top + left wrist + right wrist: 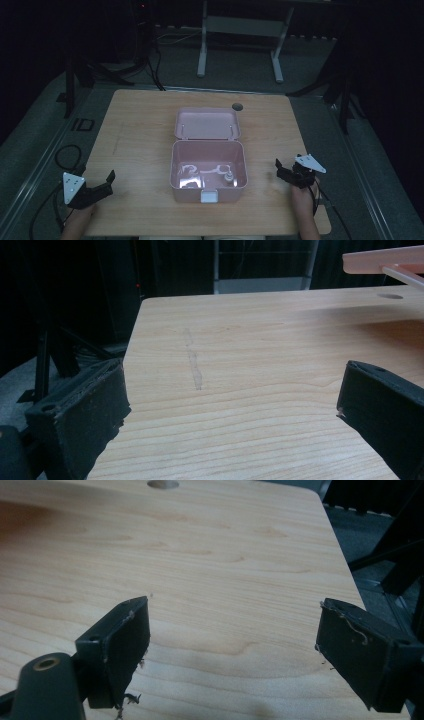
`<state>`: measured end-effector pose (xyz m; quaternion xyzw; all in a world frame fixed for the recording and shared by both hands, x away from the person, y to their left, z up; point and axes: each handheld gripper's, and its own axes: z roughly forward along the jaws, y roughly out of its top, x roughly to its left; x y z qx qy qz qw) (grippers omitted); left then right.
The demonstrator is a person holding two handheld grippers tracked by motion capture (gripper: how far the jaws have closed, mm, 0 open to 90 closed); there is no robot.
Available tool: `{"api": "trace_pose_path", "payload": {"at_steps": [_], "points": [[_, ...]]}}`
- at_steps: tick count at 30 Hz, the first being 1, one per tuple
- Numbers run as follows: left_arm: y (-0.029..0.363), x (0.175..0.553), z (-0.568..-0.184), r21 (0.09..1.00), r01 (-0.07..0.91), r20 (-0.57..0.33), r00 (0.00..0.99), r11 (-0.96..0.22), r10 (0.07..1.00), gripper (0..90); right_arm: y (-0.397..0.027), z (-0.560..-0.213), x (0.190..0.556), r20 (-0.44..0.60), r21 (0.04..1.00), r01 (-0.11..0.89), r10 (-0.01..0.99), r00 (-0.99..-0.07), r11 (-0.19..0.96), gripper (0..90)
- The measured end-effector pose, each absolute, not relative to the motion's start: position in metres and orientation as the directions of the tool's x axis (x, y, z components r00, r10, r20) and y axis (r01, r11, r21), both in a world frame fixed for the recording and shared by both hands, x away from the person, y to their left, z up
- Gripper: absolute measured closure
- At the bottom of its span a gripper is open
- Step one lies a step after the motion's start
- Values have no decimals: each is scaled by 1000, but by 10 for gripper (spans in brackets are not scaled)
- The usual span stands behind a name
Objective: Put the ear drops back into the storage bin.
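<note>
One pink box (208, 170), lid back, pale items inside | left tongs (102, 184) apart | right tongs (285, 167) apart

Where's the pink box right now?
In the high view, the pink box sits open at the table's near centre, between the left gripper and right gripper.
</note>
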<state>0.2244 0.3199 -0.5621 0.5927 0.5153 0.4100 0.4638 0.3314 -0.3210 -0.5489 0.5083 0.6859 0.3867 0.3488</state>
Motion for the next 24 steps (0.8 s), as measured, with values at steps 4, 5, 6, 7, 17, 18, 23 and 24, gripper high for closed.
{"api": "trace_pose_path", "payload": {"at_steps": [4,5,6,7,17,18,23,24], "points": [[320,224,-562,973,229,10,135,-41,991,4,-323,-548,325,-97,909,376,968,-233,181,136],[320,224,-562,973,229,10,135,-41,991,3,-323,-548,325,-97,909,376,968,-233,181,136],[320,224,-562,973,228,9,136,-40,991,3,-324,-548,324,-97,909,376,969,-228,179,137],[320,224,-562,973,228,8,136,-40,991,3,-329,-547,322,-84,913,371,969,-231,168,137],[320,224,-562,973,229,5,137,-37,991,3,-339,-548,317,-76,918,366,973,-219,154,138],[320,224,-562,973,229,4,136,-36,991,3,-338,-549,318,-82,915,369,971,-226,163,138],[320,224,-562,973,229,6,136,-37,991,4,-337,-549,318,-91,911,373,969,-232,174,138],[320,224,-562,973,229,6,136,-37,991,4,-337,-549,318,-87,911,374,969,-233,172,138]]}}
